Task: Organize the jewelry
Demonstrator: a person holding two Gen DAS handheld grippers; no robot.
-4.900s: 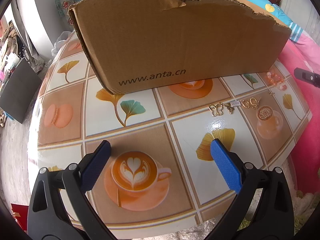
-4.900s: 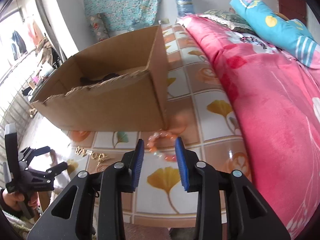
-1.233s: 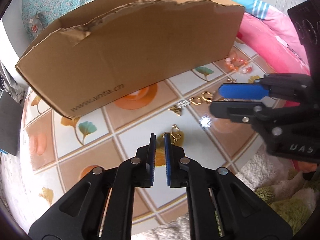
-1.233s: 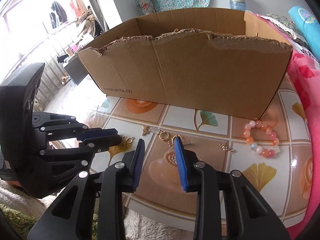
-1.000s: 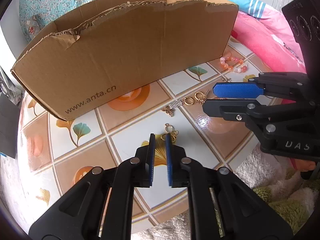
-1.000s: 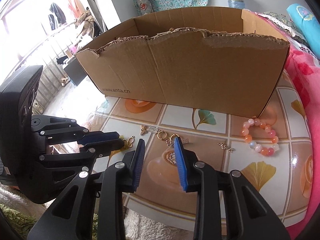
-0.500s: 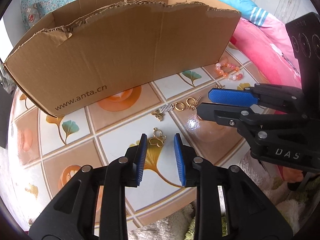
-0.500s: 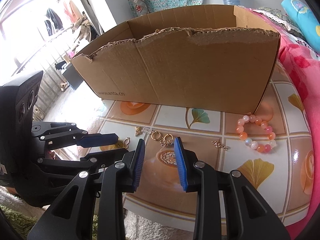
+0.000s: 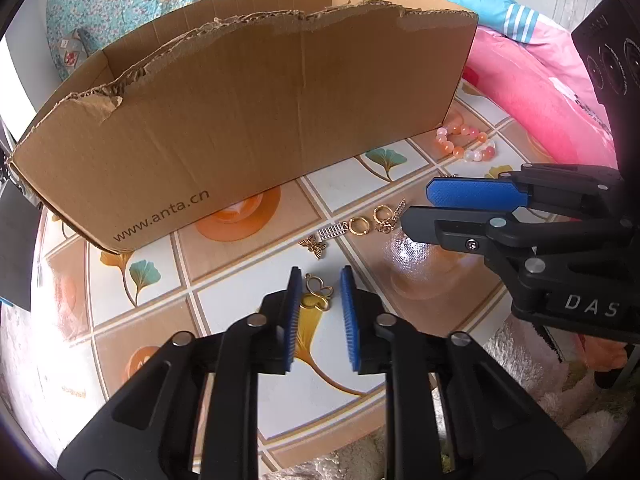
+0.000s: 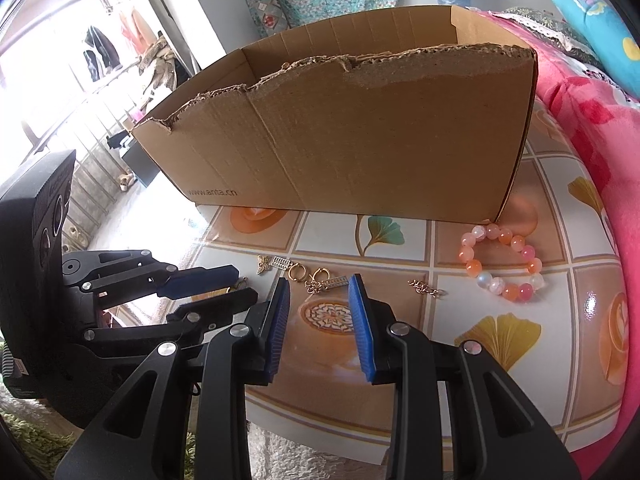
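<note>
Jewelry is all on the desk (image 9: 420, 312) in front of the box (image 9: 248, 128), so sorting looks barely begun. Left claw (image 9: 320, 300) is partly open around a gold charm (image 9: 318, 292), gripping nothing. Right claw (image 10: 320, 312), open and empty, sits near the hoops (image 10: 298, 272); the bead bracelet (image 10: 502, 264) lies far right.

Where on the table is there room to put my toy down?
Bare tabletop lies near the front edge, below the bead bracelet, right of the right gripper. It is crowded in front of the box, where the gold charms lie in a row, with both grippers beside them.
</note>
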